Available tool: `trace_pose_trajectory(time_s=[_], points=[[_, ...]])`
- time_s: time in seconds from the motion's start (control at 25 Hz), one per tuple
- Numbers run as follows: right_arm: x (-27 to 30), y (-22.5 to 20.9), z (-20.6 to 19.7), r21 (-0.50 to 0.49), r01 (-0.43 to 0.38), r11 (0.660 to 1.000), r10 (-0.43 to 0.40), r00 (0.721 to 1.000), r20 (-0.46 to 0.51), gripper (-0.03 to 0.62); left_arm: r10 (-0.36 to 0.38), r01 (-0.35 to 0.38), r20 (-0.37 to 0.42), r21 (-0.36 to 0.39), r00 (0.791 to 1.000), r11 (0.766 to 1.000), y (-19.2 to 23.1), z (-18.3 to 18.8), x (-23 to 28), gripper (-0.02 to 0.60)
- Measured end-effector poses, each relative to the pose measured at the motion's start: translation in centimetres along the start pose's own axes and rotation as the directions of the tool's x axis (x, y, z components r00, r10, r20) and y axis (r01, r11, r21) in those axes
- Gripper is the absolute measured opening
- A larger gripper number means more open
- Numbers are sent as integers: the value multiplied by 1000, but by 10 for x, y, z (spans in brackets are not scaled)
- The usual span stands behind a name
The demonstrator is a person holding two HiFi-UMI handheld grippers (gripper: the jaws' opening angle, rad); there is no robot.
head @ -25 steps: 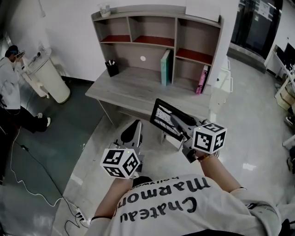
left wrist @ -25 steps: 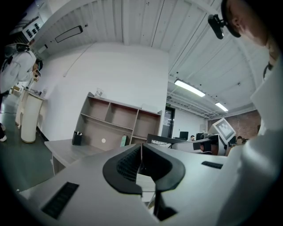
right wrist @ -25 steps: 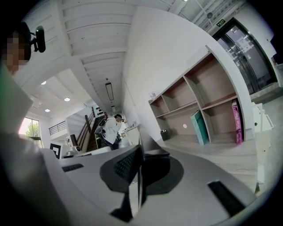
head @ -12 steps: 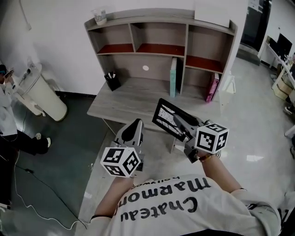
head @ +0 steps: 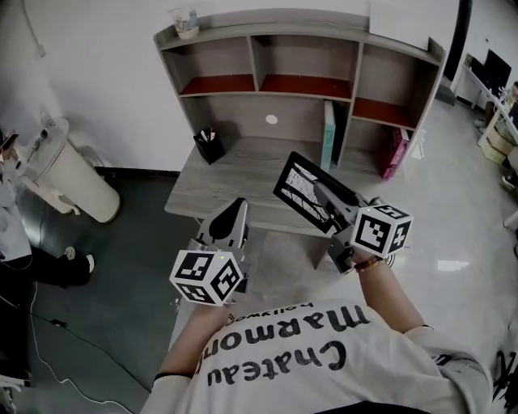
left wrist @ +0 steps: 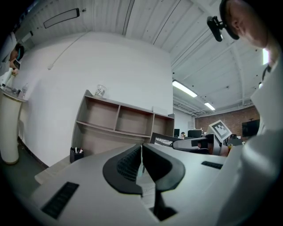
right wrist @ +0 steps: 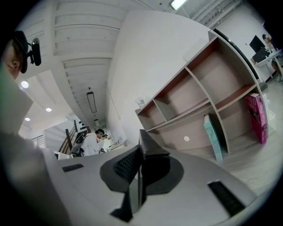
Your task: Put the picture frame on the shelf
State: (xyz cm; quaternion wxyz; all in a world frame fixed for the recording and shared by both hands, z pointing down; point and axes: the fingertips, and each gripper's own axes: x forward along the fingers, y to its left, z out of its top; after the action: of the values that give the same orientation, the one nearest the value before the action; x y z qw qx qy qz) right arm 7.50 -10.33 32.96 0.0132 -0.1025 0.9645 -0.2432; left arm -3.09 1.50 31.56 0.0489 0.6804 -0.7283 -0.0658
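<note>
Two grippers hover before the shelf (head: pixel 356 81): my right gripper (head: pixel 318 191) clamps the picture frame (head: pixel 293 181) in mid-air, its near edge hidden under the jaws; my left gripper (head: pixel 236 209) is closed, empty.

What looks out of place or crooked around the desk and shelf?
Nothing looks spilled or damaged. Only the picture frame sits tilted, because the right gripper holds it in the air, not yet on the shelf.
</note>
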Motion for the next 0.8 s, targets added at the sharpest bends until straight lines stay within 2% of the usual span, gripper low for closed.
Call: trace_pose_trajectory(time_s=[0.24,0.4,0.52,0.68,0.8], points=[[22,-12,3,54,52,997,-54,998,38,28,-21,21,16,26,1000,999,43,12,11,24],[50,-26,17,145,47,988,-55,997,50,28,-16,16,21,-9,1000,1000,77,17,37,24],[61,-39,21,184,50,982,-63,996,68,28,-23,23,30,-25,999,999,87,12,50,24],[68,-55,14,257,30,966,-56,994,95,28,-33,33,31,0,999,999,91,-1,58,23],[91,-75,27,310,19,951,-56,992,111,28,-44,44,13,5,999,999,109,1,89,24]])
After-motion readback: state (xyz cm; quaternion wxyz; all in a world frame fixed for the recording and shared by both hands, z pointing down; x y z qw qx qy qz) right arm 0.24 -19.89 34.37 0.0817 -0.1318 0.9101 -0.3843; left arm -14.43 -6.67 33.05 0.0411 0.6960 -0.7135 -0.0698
